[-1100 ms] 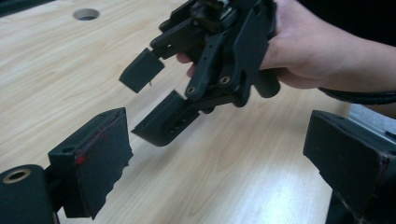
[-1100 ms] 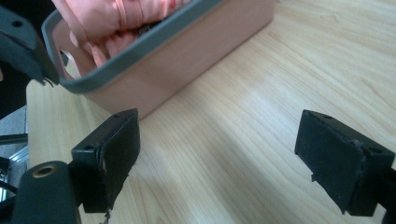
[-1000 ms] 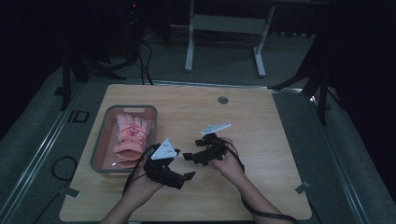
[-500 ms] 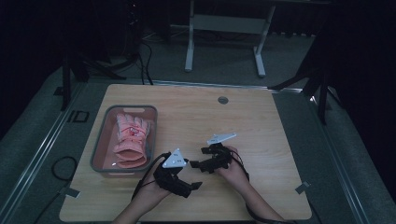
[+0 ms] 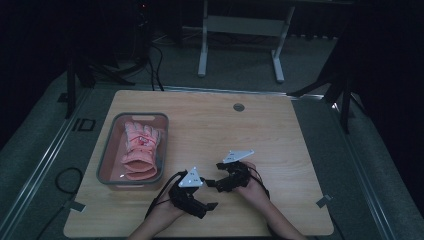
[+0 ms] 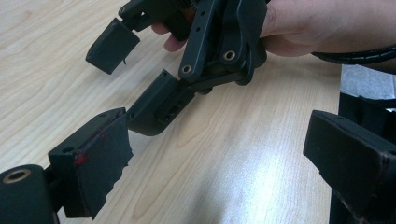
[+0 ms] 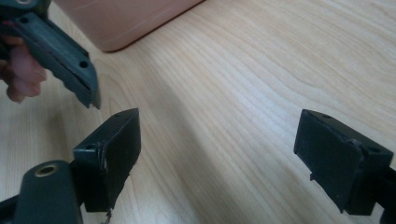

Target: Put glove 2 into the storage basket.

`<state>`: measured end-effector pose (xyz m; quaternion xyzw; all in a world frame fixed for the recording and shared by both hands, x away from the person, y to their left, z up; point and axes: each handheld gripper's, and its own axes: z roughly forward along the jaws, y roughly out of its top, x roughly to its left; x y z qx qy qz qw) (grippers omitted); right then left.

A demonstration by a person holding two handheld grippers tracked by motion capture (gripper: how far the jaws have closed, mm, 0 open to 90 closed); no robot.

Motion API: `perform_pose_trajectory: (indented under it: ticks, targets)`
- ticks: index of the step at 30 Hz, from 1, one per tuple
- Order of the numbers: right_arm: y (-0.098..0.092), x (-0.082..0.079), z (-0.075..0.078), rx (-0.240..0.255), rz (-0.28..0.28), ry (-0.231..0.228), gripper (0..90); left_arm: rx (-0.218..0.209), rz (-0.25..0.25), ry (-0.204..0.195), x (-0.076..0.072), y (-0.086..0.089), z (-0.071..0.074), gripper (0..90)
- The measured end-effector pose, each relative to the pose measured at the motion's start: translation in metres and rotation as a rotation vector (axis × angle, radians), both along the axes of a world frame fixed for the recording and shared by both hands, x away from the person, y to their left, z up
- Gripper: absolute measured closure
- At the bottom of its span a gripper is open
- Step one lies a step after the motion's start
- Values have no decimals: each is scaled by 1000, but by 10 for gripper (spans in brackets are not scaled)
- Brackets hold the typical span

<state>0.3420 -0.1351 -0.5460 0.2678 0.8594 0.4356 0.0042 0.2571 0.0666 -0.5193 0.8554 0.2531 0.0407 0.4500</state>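
Observation:
On the wooden table [image 5: 280, 135], a grey tray [image 5: 106, 150] at the left holds a pair of pink gloves [image 5: 140, 150]. Both grippers sit low near the front edge, facing each other. My left gripper [image 5: 207, 207] [image 6: 217, 135] is open with nothing between its jaws. Just right of it, my right gripper [image 5: 215, 176] [image 7: 219, 140] is also open and holds nothing. The left gripper view shows the right gripper [image 6: 135, 74] close ahead, held in a hand. In the right gripper view one jaw of the left gripper [image 7: 60, 51] is at the upper left, with the tray's corner [image 7: 126, 18] beyond.
A round cable hole [image 5: 239, 107] lies near the table's far edge. Behind the table stands a white desk frame [image 5: 240, 30]. A cable [image 5: 67, 177] loops on the floor at the left. Bare wood stretches across the middle and right.
Both grippers have drawn back toward the front edge of the table. The left one has moved away from the tray. Both stay open.

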Motion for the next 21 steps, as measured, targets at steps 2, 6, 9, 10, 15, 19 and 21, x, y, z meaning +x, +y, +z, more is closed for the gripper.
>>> perform_pose_trajectory:
  ticks: [2,6,9,10,15,19,21]
  targets:
    - [-1,-1,-3,-8,1,-1,148,-12,-1,3,0,-1,-4,75]
    - [-4,-2,-7,-13,-1,-5,147,-8,-19,10,0,-4,-10,75]
    - [-6,-3,-10,-16,-7,-3,148,-11,-27,20,0,-5,-16,75]
    - [-7,-3,-11,-16,-5,-4,148,-13,-27,17,0,-5,-17,75]
    - [-9,-3,-11,-14,-10,-4,147,-27,-29,18,1,-4,-20,75]
    - [-9,-3,-11,-16,-11,-6,145,-35,-31,25,1,-2,-20,75]
    - [-10,-3,-11,-15,-11,-5,145,-40,-28,25,1,-2,-20,75]
